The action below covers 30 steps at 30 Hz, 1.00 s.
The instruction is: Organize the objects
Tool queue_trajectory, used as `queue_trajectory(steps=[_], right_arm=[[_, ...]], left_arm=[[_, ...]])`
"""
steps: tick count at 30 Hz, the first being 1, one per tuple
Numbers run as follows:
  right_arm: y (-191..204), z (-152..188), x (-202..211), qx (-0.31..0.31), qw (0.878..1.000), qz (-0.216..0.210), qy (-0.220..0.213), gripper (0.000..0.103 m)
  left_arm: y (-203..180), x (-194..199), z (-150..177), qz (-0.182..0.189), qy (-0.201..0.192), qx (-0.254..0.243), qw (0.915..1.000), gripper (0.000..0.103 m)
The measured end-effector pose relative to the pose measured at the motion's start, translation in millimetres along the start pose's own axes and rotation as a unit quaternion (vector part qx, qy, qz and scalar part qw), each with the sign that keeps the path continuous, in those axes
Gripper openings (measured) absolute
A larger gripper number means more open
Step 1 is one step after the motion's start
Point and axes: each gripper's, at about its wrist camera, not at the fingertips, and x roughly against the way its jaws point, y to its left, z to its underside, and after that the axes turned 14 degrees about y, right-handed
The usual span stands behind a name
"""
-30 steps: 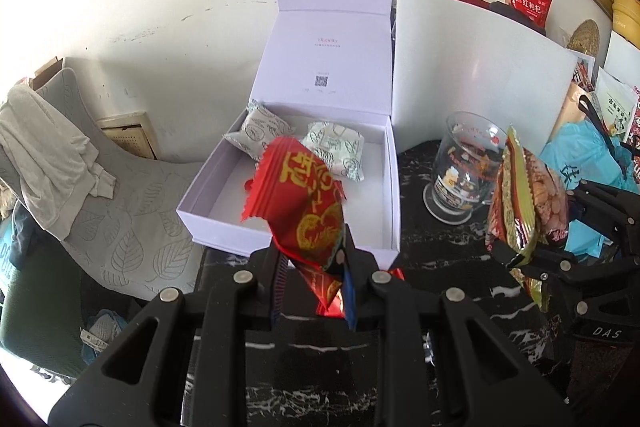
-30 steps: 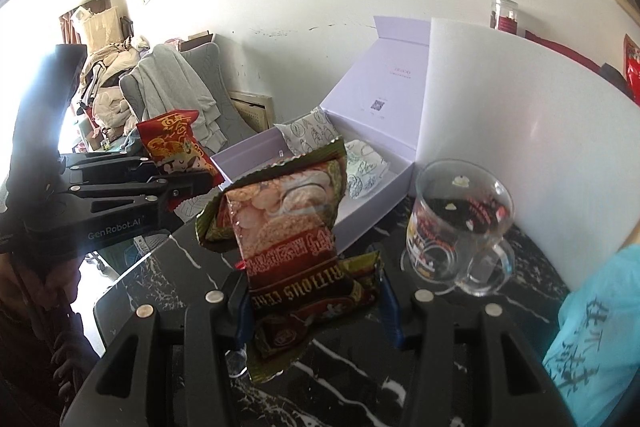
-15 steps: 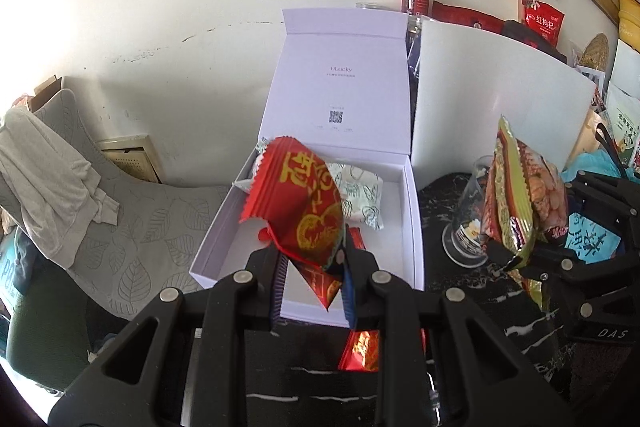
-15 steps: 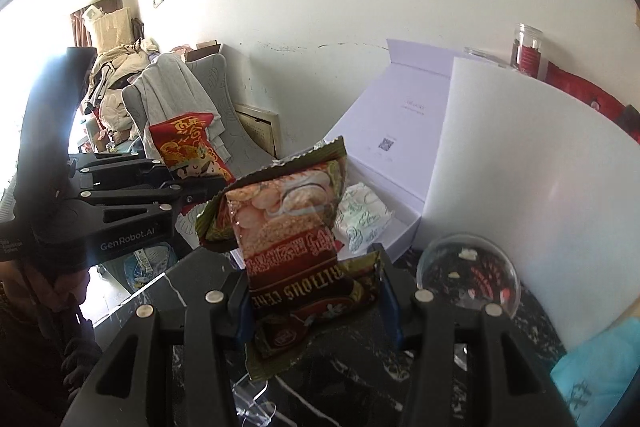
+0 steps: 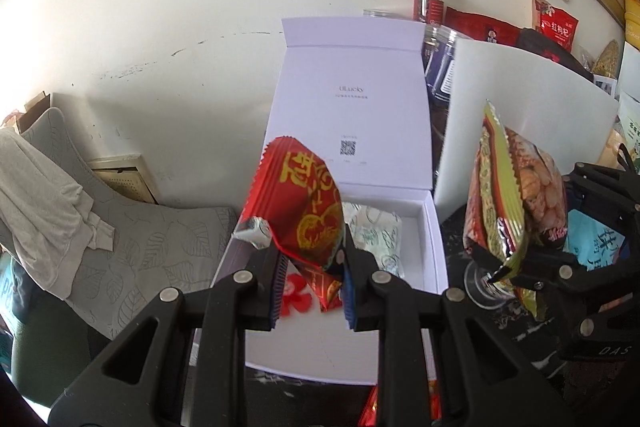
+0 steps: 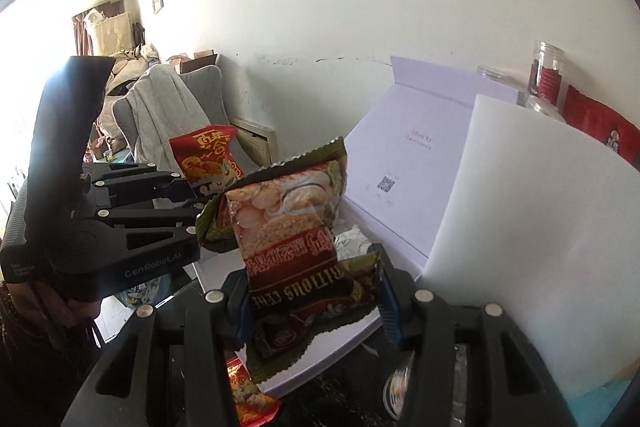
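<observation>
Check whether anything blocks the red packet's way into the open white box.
Nothing visible does. The left gripper holds the red packet over the white box, lid up; a pale packet lies at the back, with bare floor around it.

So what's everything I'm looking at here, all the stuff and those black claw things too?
open white cardboard gift box: one, white, centre, lid upright
pale patterned foil sachet: at least one, silver-green, inside the box
red and gold snack packet: one, held over the box
green and brown cereal snack packet: one, held beside the box
white foam board: one, upright, right of the box
clear plastic jar: one, red label, behind the box
grey leaf-print armchair: one, left
left gripper: black, fingers shut on the red packet
right gripper: black, fingers shut on the cereal packet
</observation>
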Motion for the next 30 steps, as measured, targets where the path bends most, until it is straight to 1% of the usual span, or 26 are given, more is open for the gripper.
queue_trajectory(steps=[3,7,11,13,17,23,27,30], right_arm=[[-3,-9,-7,-0.001,1.0,0.003,-0.003,0.051],[-7,-21,-20,0.0,1.0,0.004,-0.002,0.051],[-8,-23,-41,0.003,1.0,0.004,0.02,0.051],[-9,-22,-51,0.001,0.999,0.006,0.033,0.051],[-10,-22,-65,0.002,0.999,0.01,0.049,0.051],[-5,-14,-78,0.006,0.998,0.011,0.067,0.051],[-2,-7,-84,0.011,0.996,0.022,0.08,0.051],[0,-1,-90,0.012,0.995,0.02,0.092,0.051]], left_arm=[[4,-9,-7,0.001,0.001,0.003,1.0,0.022],[11,-28,-8,0.002,0.015,0.011,0.9998,0.022],[22,-49,-2,0.021,0.032,0.034,0.9987,0.022],[22,-60,2,0.024,0.045,0.031,0.9982,0.022],[21,-68,9,0.021,0.051,0.025,0.9982,0.022],[17,-75,19,-0.006,0.061,0.004,0.9981,0.022],[18,-80,24,0.001,0.071,-0.001,0.9975,0.022],[16,-85,26,0.005,0.077,-0.005,0.997,0.022]])
